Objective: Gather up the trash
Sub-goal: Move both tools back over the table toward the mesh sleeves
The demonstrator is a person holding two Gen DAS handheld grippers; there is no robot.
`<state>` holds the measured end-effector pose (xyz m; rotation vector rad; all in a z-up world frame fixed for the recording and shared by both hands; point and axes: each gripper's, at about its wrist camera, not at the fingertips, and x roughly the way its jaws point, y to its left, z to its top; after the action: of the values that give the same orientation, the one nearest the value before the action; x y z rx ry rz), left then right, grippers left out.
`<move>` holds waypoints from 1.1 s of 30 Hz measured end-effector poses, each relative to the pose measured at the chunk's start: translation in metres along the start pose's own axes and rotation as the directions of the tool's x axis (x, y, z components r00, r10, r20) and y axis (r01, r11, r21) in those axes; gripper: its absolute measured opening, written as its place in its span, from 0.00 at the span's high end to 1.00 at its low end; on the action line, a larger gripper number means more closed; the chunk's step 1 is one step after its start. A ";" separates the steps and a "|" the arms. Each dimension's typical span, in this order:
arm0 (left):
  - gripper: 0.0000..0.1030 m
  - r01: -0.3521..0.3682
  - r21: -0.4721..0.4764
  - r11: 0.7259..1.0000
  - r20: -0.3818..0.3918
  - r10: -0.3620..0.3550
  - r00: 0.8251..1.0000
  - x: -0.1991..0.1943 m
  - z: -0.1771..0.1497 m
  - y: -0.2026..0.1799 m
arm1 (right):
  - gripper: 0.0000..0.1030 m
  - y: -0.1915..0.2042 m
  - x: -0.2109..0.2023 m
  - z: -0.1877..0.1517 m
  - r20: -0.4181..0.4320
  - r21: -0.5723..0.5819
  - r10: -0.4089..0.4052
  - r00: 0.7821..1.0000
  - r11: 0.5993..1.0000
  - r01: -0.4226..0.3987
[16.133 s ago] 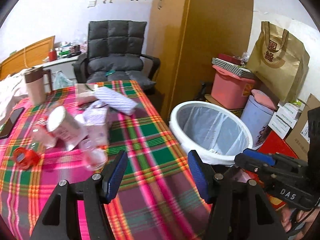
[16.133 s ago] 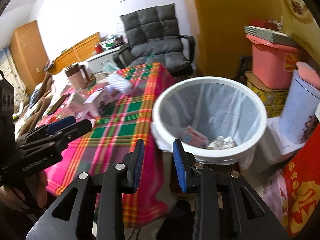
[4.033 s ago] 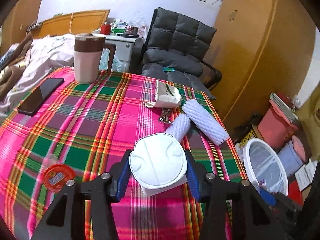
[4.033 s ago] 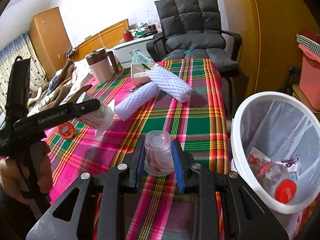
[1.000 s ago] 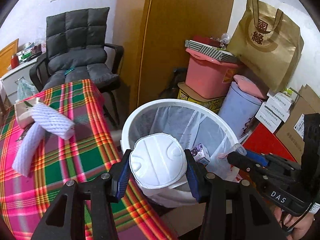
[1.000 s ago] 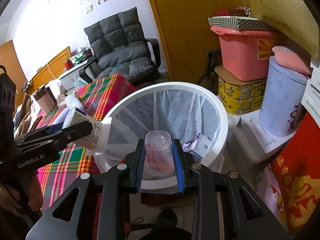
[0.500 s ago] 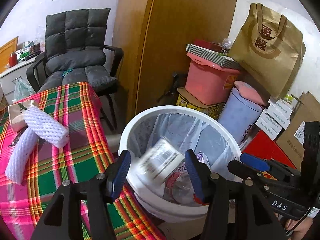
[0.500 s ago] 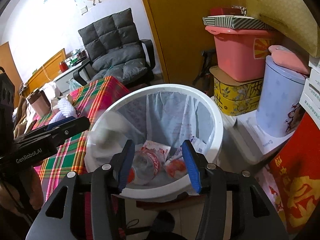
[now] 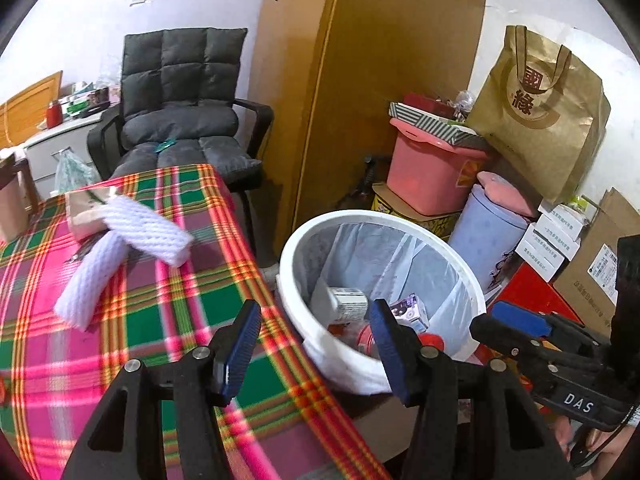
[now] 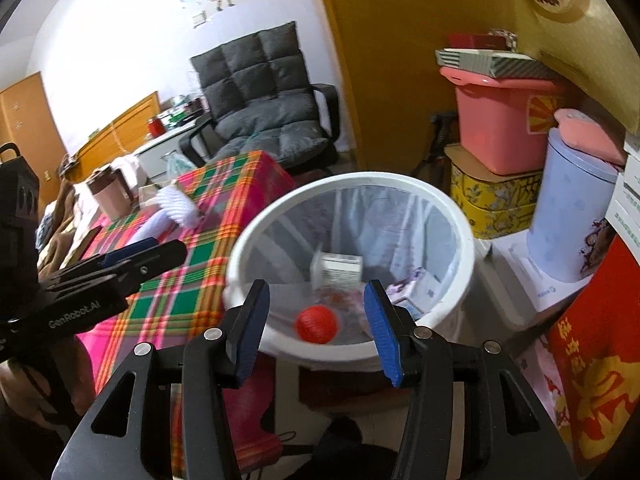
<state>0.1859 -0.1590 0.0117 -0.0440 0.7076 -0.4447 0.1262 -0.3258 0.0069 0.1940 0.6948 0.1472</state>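
Both grippers hang over the bin [image 10: 352, 184] with nothing between their fingers; the left gripper [image 9: 316, 348] stands wide, the right gripper [image 10: 316, 328] wide too; the drop looks just done. In the bin lie a carton [image 10: 340, 268] and a red cap [image 10: 316, 325] among other trash. On the table [image 9: 168, 320], left of the bin, two foam sleeves [image 9: 148, 228] and a paper bag [image 9: 86, 210] remain at the far side; next, I judge, both hands swing left and reach far for those.
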 end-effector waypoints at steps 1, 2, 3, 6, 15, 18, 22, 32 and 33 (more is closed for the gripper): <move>0.45 -0.007 -0.005 1.000 0.003 0.007 1.000 -0.005 -0.003 0.002 | 0.50 0.003 -0.002 -0.001 0.002 -0.007 0.006 1.000 1.000 -0.006; 0.45 -0.013 -0.009 1.000 0.005 0.014 1.000 -0.009 -0.005 0.004 | 0.50 0.006 -0.003 -0.002 0.005 -0.015 0.014 1.000 1.000 -0.014; 0.45 -0.024 -0.013 1.000 0.009 0.024 1.000 -0.013 -0.007 0.007 | 0.50 0.009 -0.004 -0.004 0.010 -0.023 0.026 1.000 0.999 -0.026; 0.41 -0.051 -0.024 0.998 0.021 0.052 0.998 -0.025 -0.014 0.013 | 0.50 0.018 -0.008 -0.007 0.017 -0.035 0.050 0.999 0.998 -0.049; 0.41 -0.125 -0.053 0.991 0.029 0.126 0.992 -0.056 -0.038 0.038 | 0.50 0.042 -0.011 -0.013 0.008 -0.073 0.103 0.995 0.992 -0.102; 0.41 -0.140 -0.071 0.988 0.026 0.142 0.990 -0.065 -0.045 0.045 | 0.50 0.050 -0.012 -0.014 0.012 -0.089 0.113 0.993 0.990 -0.112; 0.41 -0.164 -0.078 0.983 0.024 0.166 0.986 -0.076 -0.052 0.052 | 0.50 0.061 -0.011 -0.016 0.004 -0.117 0.130 0.992 0.985 -0.128; 0.41 -0.201 -0.099 0.975 0.043 0.206 0.978 -0.107 -0.071 0.064 | 0.50 0.084 -0.015 -0.022 -0.032 -0.164 0.176 0.984 0.970 -0.179; 0.41 -0.205 -0.100 0.974 0.045 0.210 0.977 -0.110 -0.073 0.064 | 0.50 0.087 -0.016 -0.023 -0.037 -0.172 0.179 0.983 0.968 -0.183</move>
<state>0.0904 -0.0479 0.0122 -0.0710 0.6705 -0.2080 0.0931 -0.2412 0.0187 0.0867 0.6811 0.3845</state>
